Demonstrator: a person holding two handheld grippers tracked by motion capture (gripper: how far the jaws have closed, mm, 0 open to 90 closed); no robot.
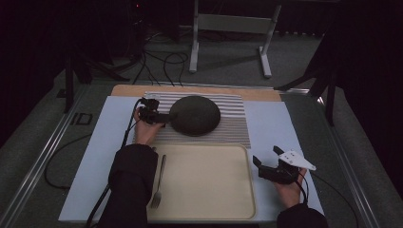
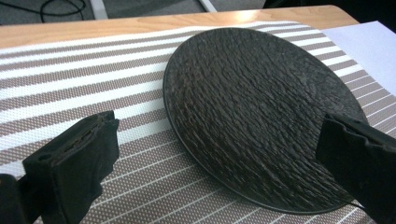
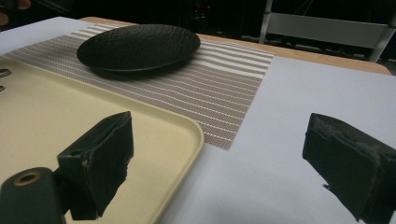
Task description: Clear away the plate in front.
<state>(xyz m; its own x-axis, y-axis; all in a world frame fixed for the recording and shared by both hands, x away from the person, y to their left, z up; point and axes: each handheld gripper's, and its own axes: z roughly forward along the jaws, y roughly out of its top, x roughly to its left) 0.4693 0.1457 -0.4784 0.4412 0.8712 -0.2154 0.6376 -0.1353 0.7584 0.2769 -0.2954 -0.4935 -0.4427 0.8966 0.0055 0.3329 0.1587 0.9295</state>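
A round black textured plate point(image 1: 195, 115) point(image 2: 257, 107) point(image 3: 137, 46) lies on a brown-and-white striped placemat point(image 1: 233, 126) point(image 2: 70, 84) point(image 3: 224, 88) at the back of the table. My left gripper point(image 1: 164, 118) point(image 2: 222, 133) is at the plate's left rim, open wide. One jaw hangs over the mat and the other over the plate's near edge. My right gripper point(image 1: 267, 156) point(image 3: 219, 135) is open beside the right rim of a cream tray point(image 1: 204, 180) point(image 3: 70, 116), low over the white sheet, with nothing between its jaws.
A metal fork point(image 1: 159, 183) lies along the tray's left side, close to the left sleeve. A white sheet point(image 1: 271, 123) covers the table, with a wooden strip point(image 1: 199, 89) behind the mat. Cables point(image 1: 161, 61) and a grey metal stand point(image 1: 228, 28) are on the floor beyond.
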